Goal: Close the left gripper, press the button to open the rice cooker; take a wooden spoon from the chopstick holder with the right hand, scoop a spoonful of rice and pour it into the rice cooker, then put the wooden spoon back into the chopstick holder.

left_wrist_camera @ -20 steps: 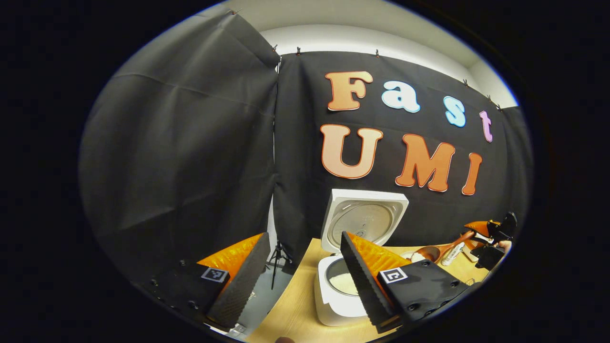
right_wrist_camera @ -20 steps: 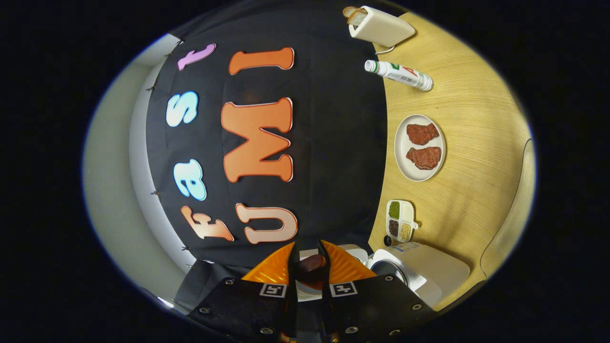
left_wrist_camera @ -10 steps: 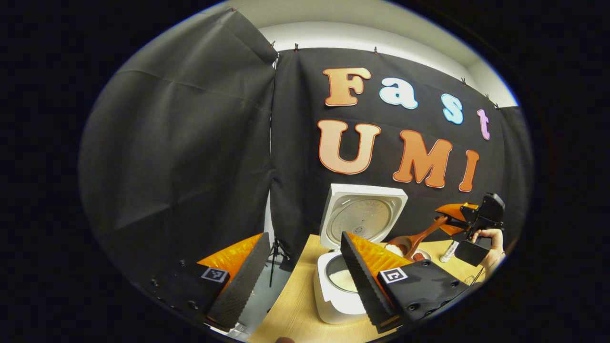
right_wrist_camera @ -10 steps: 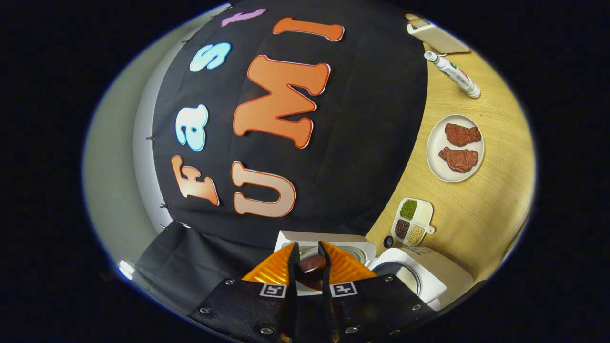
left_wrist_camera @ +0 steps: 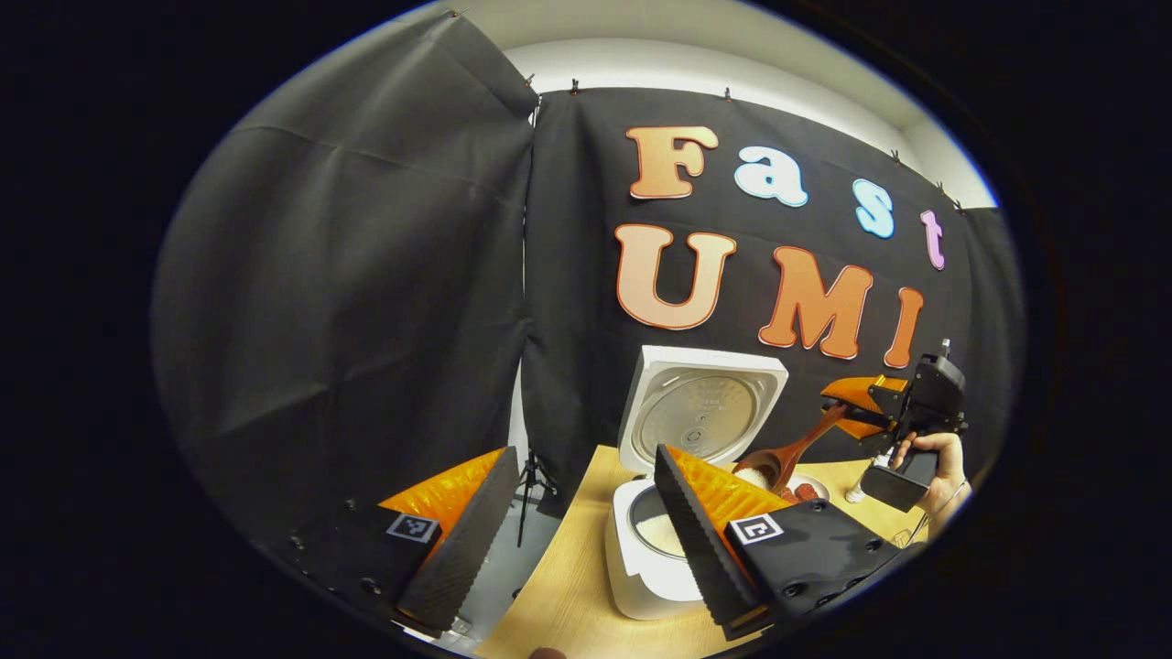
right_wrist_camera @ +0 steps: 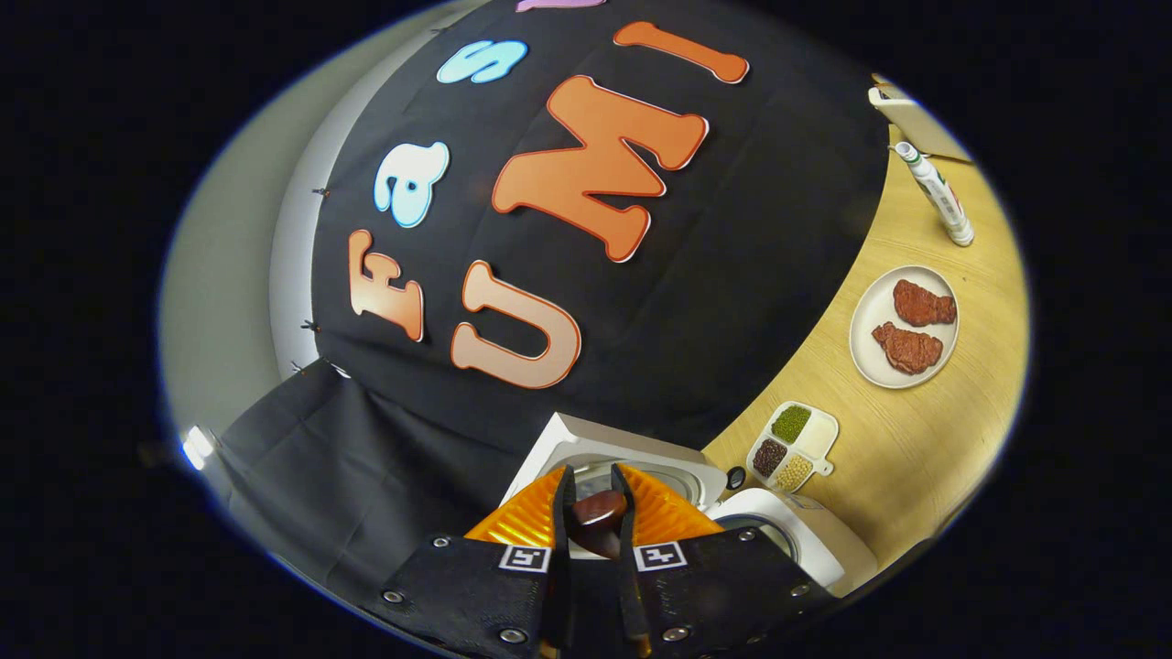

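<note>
Raised since the prior frame, my right gripper (left_wrist_camera: 847, 403) clamped the wooden spoon (left_wrist_camera: 789, 456), rice-laden, above the open rice cooker (left_wrist_camera: 655, 558); my left gripper (left_wrist_camera: 577, 513) stood wide

White rice cooker (left_wrist_camera: 700, 430); brown wooden spoon (left_wrist_camera: 789, 455); pale wood-grain table (right_wrist_camera: 925, 458).

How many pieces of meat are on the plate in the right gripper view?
2. One piece lies on the half of the plate nearer the bottle; the other piece lies beside it, nearer the sectioned dish. Nothing hides the plate.
</note>
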`<state>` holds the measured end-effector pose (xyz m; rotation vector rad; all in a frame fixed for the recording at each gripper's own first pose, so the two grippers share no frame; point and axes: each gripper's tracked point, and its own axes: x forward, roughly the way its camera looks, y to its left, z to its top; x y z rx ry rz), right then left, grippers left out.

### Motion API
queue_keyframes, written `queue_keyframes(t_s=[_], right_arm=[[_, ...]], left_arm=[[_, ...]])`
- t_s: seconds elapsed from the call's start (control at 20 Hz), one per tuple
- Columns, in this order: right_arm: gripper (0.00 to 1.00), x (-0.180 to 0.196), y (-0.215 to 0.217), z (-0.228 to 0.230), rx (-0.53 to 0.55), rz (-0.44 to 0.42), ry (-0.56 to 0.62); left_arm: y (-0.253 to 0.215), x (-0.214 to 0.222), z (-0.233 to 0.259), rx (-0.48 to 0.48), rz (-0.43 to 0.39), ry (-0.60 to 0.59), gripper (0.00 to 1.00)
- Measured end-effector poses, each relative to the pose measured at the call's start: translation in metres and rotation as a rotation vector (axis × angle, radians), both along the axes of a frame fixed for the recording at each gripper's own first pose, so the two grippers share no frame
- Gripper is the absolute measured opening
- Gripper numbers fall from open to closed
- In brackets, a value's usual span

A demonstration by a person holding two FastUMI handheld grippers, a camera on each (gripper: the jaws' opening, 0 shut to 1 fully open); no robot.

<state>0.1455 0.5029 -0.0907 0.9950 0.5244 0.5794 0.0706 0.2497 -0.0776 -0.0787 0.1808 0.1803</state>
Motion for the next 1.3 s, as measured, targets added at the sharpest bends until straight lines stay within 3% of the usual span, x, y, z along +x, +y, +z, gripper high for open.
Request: queue_keyframes(t_s=[0.05, 0.1, 0.25, 1.15, 1.2, 1.3], right_arm=[[0.24, -0.001, 0.002, 0.001, -0.015, 0.007, -0.015], [0.19, -0.001, 0.004, 0.002, -0.033, 0.013, -0.033], [0.18, -0.004, 0.009, 0.004, -0.074, 0.026, -0.075], [0.19, -0.047, 0.054, 0.037, -0.385, 0.186, -0.497], [0.24, -0.052, 0.057, 0.037, -0.398, 0.198, -0.518], [0.19, -0.058, 0.061, 0.038, -0.423, 0.215, -0.558]], left_arm=[[0.000, 0.001, 0.000, 0.000, 0.000, 0.000, 1.00], [-0.001, 0.002, 0.000, 0.000, -0.001, 0.001, 1.00], [-0.002, 0.001, -0.001, 0.002, -0.006, 0.001, 1.00], [0.002, -0.001, -0.007, 0.000, -0.001, 0.008, 1.00], [0.002, -0.002, -0.007, 0.001, -0.001, 0.007, 1.00], [0.003, -0.003, -0.007, 0.005, -0.002, 0.006, 1.00]])
